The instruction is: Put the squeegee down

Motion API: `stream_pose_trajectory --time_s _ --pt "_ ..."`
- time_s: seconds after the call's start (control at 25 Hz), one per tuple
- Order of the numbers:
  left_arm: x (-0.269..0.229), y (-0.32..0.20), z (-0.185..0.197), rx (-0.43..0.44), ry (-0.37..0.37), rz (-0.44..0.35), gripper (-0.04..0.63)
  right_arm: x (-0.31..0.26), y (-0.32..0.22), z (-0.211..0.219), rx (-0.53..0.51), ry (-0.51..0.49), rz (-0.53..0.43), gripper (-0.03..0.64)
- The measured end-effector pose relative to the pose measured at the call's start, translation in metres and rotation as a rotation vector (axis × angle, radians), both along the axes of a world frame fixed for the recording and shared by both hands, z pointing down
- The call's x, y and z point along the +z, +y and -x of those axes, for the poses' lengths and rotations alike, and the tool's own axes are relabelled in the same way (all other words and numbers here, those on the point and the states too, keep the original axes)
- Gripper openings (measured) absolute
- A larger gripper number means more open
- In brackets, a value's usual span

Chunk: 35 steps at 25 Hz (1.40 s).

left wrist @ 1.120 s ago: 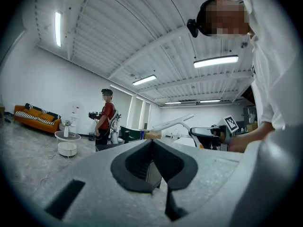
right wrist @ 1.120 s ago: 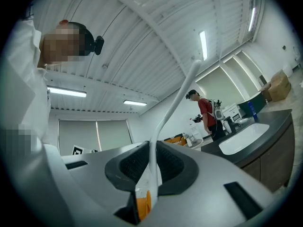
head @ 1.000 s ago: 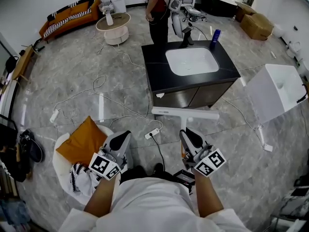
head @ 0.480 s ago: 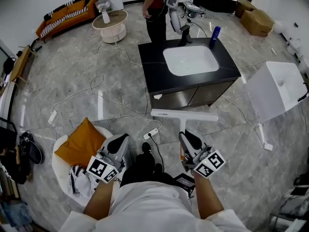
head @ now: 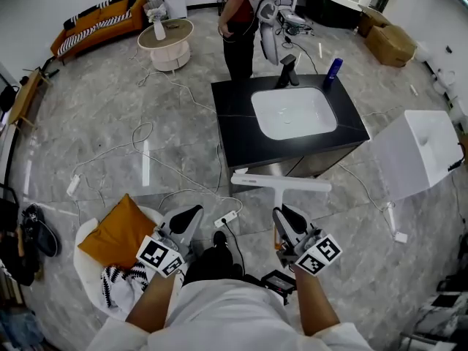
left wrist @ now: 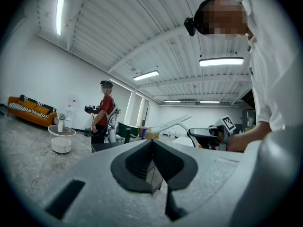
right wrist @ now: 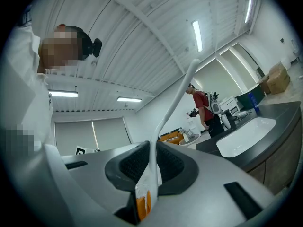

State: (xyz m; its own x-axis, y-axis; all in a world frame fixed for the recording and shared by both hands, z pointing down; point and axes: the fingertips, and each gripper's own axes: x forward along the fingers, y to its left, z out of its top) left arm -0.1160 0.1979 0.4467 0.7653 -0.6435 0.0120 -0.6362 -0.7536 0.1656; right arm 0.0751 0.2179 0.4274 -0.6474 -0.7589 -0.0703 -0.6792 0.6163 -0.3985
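A white squeegee point(head: 280, 183) with a long T-shaped head is held out level in front of me, its handle clamped in my right gripper point(head: 284, 219). In the right gripper view the white handle point(right wrist: 168, 108) rises from between the dark pads, which are shut on it, with an orange tag at its base. My left gripper point(head: 189, 218) hangs beside it at the left, shut with nothing between its pads point(left wrist: 152, 156). Ahead stands a black vanity counter point(head: 235, 117) with a white sink basin point(head: 294, 112); the squeegee head is just short of its near edge.
A black faucet point(head: 288, 71) and a blue bottle point(head: 333, 70) stand on the counter's far side. A person in red point(head: 241, 13) stands behind it. A white cabinet point(head: 417, 154) is at the right, a chair with an orange cushion point(head: 115, 231) at the left, cables and a power strip point(head: 227, 218) on the floor.
Both grippers have moved forward toward the vanity, and the squeegee went with the right one. The jaws have not changed.
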Motion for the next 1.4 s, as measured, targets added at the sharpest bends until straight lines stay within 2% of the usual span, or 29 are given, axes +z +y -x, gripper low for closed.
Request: stream_pose_trajectory --time_s 0.32,0.52,0.84,1.4 --pt "-0.002 -0.094 0.008 0.004 0.037 -0.01 0.014 -0.002 -0.088 0.007 0.002 0.002 0.012 0.054" --pt "0.001 -0.131 0.012 0.004 0.054 0.003 0.014 -0.005 -0.122 0.011 0.007 0.0 0.005 0.052" --pt "-0.003 -0.183 -0.002 0.007 0.06 0.008 0.014 -0.01 -0.172 0.003 -0.03 -0.031 0.018 0.052" --pt "0.006 -0.295 -0.065 -0.099 -0.029 0.024 0.014 0.007 -0.313 -0.062 -0.13 -0.107 0.069 0.052"
